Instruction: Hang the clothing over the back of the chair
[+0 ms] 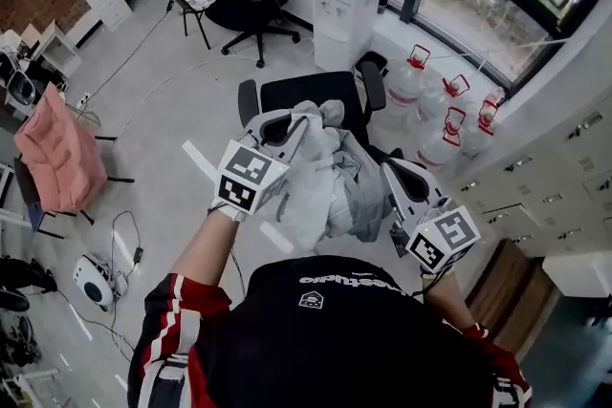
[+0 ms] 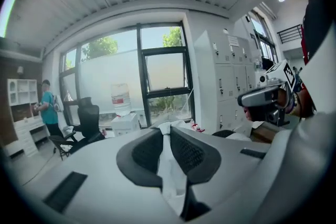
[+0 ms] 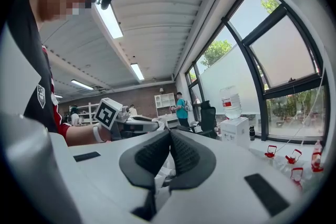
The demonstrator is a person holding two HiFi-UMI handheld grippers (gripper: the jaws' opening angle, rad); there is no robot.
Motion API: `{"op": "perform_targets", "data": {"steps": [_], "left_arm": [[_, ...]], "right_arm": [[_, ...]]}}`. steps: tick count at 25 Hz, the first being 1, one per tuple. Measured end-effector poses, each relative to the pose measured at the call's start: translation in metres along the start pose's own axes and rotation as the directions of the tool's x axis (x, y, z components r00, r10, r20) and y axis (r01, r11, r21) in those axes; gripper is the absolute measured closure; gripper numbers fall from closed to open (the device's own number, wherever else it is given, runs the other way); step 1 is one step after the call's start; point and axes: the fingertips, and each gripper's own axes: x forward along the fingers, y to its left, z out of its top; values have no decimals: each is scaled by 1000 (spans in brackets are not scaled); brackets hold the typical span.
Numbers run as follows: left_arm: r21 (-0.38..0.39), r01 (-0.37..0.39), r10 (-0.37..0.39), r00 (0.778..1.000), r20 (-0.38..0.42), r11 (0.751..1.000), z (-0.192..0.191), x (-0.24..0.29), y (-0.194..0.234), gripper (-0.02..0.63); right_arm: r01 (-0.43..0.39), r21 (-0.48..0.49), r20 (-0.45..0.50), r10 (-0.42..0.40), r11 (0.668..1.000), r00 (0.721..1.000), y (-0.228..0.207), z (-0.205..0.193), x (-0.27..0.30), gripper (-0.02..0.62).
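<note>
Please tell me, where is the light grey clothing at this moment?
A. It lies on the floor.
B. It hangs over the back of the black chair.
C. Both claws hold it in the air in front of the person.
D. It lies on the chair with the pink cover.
C: the clothing is bunched between the left claw and the right claw, each shut on a fold of it, with the black chair beyond it.

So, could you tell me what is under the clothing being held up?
The black chair stands beneath the clothing. Its two armrests and a strip of black upholstery show beyond the cloth. The rest of the chair is covered by it.
</note>
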Motion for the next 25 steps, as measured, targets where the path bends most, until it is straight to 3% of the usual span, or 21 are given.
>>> {"op": "perform_targets", "data": {"steps": [5,9,14,18,25], "left_arm": [[21,-110,112,990,-88,994,-19,-14,10,452],[28,-171,173,977,-120,985,-27,-28,21,449],[-56,-181,179,983,-34,982,-20,-42,20,451],[-101,-163,168,985,47,981,-12,-50,11,490],[-154,-136,172,953,251,979,22,-77,-12,565]], "right_arm": [[-14,6,3,14,1000,1000,4,-1,-1,583],[-31,7,7,31,1000,1000,8,0,-1,583],[-39,0,0,39,999,999,12,-1,-2,583],[-41,-9,4,41,999,999,13,3,-5,583],[-44,-24,11,44,999,999,16,13,-5,583]]}}
